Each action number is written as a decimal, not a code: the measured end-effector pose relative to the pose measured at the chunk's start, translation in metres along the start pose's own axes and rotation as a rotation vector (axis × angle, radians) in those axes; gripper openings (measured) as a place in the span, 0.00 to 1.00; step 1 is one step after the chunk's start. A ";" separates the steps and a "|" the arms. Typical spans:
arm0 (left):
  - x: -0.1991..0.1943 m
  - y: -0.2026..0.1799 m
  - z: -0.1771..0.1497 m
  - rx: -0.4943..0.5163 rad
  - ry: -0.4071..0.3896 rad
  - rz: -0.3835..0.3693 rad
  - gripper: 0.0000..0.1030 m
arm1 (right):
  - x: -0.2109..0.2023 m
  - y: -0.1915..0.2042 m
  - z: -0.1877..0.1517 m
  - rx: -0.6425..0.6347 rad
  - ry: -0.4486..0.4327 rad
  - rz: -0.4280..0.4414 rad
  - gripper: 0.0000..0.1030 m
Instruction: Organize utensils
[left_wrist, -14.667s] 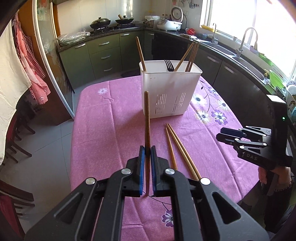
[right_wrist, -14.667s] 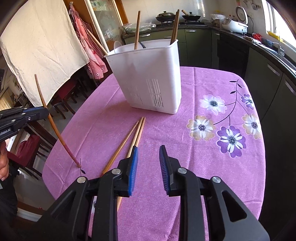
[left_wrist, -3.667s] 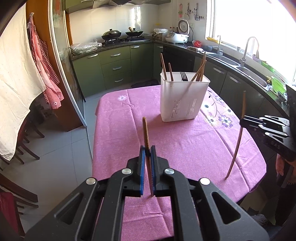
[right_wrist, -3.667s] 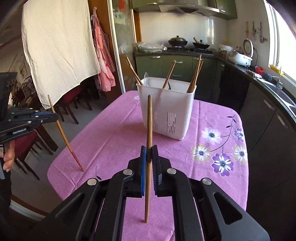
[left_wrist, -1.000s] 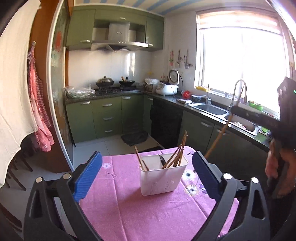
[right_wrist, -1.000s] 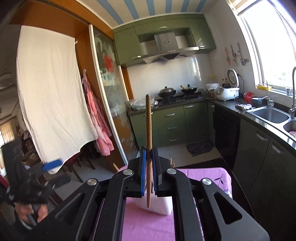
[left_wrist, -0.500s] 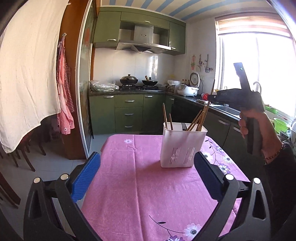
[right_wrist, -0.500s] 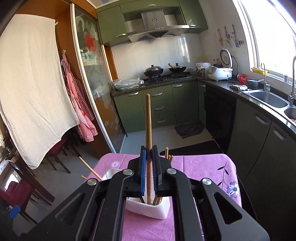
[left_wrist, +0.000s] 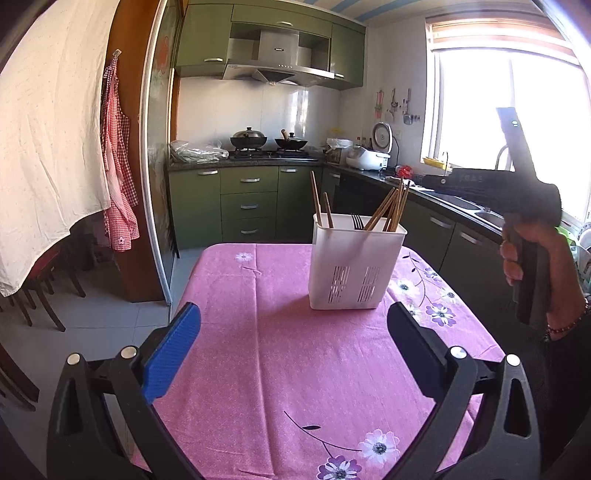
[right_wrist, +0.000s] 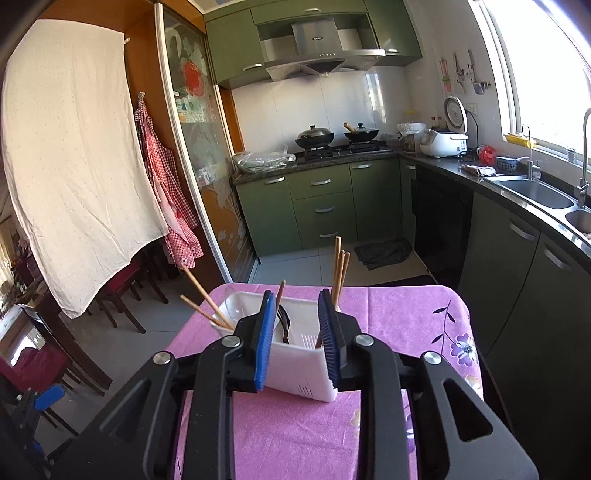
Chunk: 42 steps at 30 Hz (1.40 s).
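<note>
A white slotted utensil holder (left_wrist: 354, 266) stands on the pink flowered tablecloth (left_wrist: 280, 373). It holds a bundle of wooden chopsticks (left_wrist: 391, 206) on its right, two more (left_wrist: 317, 199) on its left and a fork (left_wrist: 357, 221) in the middle. My right gripper (right_wrist: 297, 332) hovers just above the holder (right_wrist: 306, 373); its jaws are opening and nothing is between the pads. Under it stand the fork (right_wrist: 282, 321) and the chopsticks (right_wrist: 338, 266). My left gripper (left_wrist: 291, 343) is wide open and holds nothing, well short of the holder.
A hand (left_wrist: 532, 258) holds the right gripper (left_wrist: 432, 181) at the right of the left wrist view. Green cabinets (left_wrist: 247, 203), a stove with pans (left_wrist: 266, 142) and a sink counter (right_wrist: 535, 192) lie beyond the table. Chairs (right_wrist: 122, 291) and a hanging white cloth (right_wrist: 74, 166) stand left.
The right jaws have parted and the chopstick that they held has left them, down into the holder. Both grippers have sunk lower. The left gripper stays open.
</note>
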<state>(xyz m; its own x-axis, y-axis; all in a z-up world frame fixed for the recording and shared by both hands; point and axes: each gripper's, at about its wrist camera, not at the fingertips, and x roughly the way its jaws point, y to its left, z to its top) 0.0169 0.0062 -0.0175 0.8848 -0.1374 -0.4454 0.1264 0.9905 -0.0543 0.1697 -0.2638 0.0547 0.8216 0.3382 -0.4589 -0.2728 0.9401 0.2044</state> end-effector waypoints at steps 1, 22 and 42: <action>0.001 -0.001 -0.001 0.001 0.005 -0.005 0.93 | -0.011 0.001 -0.009 -0.006 -0.012 -0.003 0.36; -0.025 0.000 -0.034 -0.011 0.020 0.010 0.93 | -0.175 0.027 -0.175 -0.082 -0.186 -0.122 0.95; -0.041 0.008 -0.034 -0.018 0.000 0.036 0.93 | -0.179 0.044 -0.168 -0.105 -0.168 -0.143 0.95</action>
<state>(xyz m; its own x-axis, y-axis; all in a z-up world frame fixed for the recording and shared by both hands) -0.0337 0.0204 -0.0302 0.8886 -0.1013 -0.4474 0.0859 0.9948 -0.0546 -0.0735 -0.2760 0.0002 0.9250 0.1977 -0.3244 -0.1910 0.9802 0.0527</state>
